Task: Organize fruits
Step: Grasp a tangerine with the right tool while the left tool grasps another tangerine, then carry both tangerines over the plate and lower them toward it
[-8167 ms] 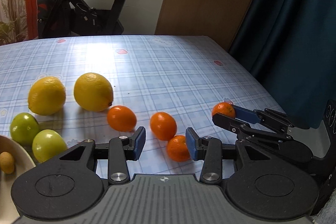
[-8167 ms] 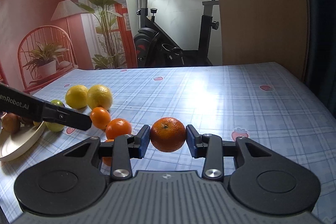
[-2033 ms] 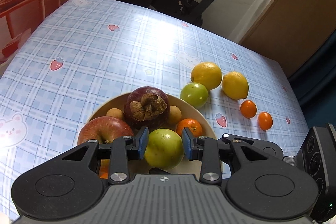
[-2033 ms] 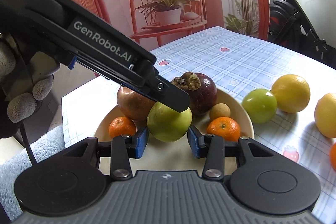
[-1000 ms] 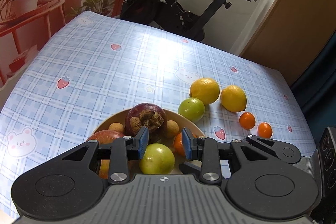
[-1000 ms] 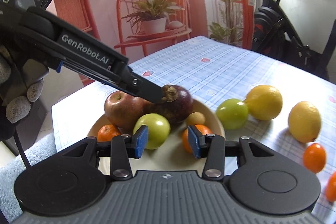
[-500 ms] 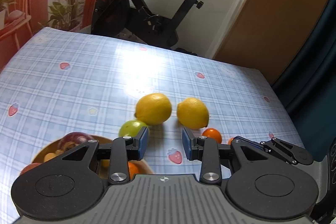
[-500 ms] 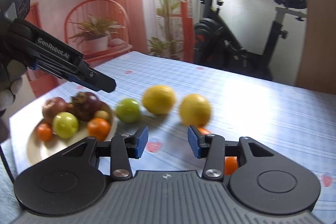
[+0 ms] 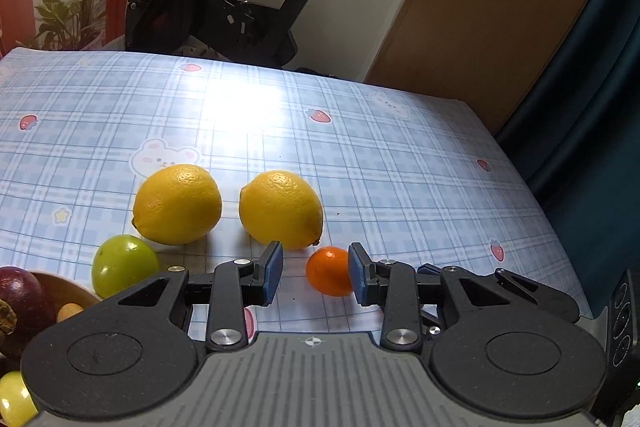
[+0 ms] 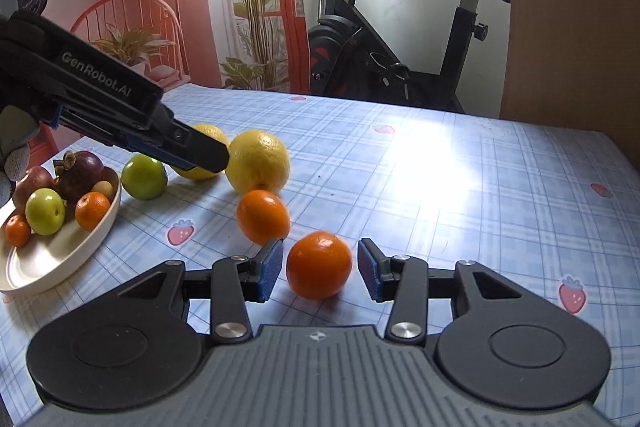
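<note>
Glossy plastic-look cloth on tabletop (image 9: pixel 360 155); pebbled lemon (image 9: pixel 178 205) rind; smooth glazed plate (image 10: pixel 60 259); matt black plastic fingers (image 9: pixel 224 287).

Left gripper (image 9: pixel 315 274) open; orange (image 9: pixel 329 270) between pads, nearer 3 o'clock pad. Lemons (image 9: pixel 281 209) at 12 o'clock.

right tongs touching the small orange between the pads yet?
Apart. The right wrist view shows tablecloth between the small orange and both pads of the open right tongs.
</note>
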The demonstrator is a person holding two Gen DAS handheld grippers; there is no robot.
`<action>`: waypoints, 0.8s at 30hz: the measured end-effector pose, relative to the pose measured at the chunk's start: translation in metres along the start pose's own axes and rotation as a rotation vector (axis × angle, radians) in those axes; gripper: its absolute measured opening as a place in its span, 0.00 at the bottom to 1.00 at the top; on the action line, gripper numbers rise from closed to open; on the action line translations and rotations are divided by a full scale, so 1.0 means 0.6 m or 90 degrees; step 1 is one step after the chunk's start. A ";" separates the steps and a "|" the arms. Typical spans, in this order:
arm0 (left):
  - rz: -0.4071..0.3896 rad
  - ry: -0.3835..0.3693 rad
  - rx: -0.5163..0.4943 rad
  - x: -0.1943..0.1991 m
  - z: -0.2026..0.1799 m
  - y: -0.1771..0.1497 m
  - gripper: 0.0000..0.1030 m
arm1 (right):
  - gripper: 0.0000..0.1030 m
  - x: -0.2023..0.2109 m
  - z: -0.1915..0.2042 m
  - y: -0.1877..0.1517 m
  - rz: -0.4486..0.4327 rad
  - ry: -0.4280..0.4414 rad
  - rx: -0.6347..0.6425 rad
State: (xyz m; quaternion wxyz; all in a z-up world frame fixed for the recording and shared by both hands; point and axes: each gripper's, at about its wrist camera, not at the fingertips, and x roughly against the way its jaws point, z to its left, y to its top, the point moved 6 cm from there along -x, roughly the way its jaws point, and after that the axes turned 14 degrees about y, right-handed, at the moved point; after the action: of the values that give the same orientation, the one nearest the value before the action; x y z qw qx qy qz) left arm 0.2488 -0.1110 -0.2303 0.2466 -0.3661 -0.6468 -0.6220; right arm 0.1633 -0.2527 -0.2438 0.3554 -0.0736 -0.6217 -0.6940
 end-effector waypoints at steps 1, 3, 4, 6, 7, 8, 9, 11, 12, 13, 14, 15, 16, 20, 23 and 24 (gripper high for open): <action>0.003 0.000 0.000 -0.003 -0.001 -0.001 0.36 | 0.44 -0.003 -0.003 0.000 0.001 0.002 -0.004; 0.010 -0.002 0.002 -0.008 -0.006 -0.001 0.37 | 0.44 -0.006 -0.005 0.002 0.005 0.003 -0.005; 0.014 -0.004 0.003 -0.012 -0.008 0.000 0.37 | 0.44 -0.008 -0.004 0.002 0.010 0.004 -0.003; 0.020 -0.004 0.005 -0.021 -0.012 0.002 0.37 | 0.42 -0.011 -0.002 0.001 0.019 0.006 0.000; 0.022 -0.004 0.005 -0.023 -0.015 0.001 0.37 | 0.40 -0.010 -0.002 0.000 0.018 0.003 0.001; 0.026 -0.005 0.005 -0.025 -0.019 0.001 0.38 | 0.39 -0.008 -0.004 -0.001 0.017 0.005 -0.001; 0.030 -0.007 0.005 -0.029 -0.024 0.002 0.38 | 0.39 -0.006 -0.006 -0.001 0.015 0.007 -0.004; 0.035 -0.011 0.005 -0.034 -0.031 0.000 0.48 | 0.39 -0.001 -0.007 -0.004 0.013 0.005 -0.002; 0.035 -0.013 0.005 -0.036 -0.033 -0.001 0.48 | 0.39 0.000 -0.007 -0.004 0.012 0.002 -0.002; 0.036 -0.014 0.003 -0.038 -0.036 -0.002 0.49 | 0.39 0.002 -0.008 -0.005 0.010 -0.002 -0.006; 0.038 -0.013 0.002 -0.041 -0.038 -0.002 0.49 | 0.39 0.004 -0.011 -0.005 0.006 -0.009 -0.013; 0.039 -0.011 0.003 -0.044 -0.040 -0.004 0.49 | 0.39 0.006 -0.012 -0.006 0.000 -0.016 -0.019; 0.042 -0.011 0.005 -0.047 -0.041 -0.005 0.49 | 0.39 0.009 -0.014 -0.007 -0.006 -0.024 -0.024; 0.040 0.005 0.007 -0.055 -0.042 -0.005 0.49 | 0.39 0.018 -0.022 -0.006 -0.027 -0.037 -0.042; 0.045 0.009 0.002 -0.057 -0.047 -0.008 0.48 | 0.39 0.021 -0.026 -0.005 -0.032 -0.037 -0.051; 0.048 0.011 0.002 -0.057 -0.048 -0.009 0.48 | 0.39 0.021 -0.025 -0.005 -0.032 -0.036 -0.050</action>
State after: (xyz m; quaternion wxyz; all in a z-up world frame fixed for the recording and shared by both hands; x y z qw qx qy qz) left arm 0.2618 -0.1447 -0.2571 0.2761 -0.3843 -0.6315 -0.6142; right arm 0.1575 -0.2717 -0.2429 0.3168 -0.0916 -0.6055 -0.7243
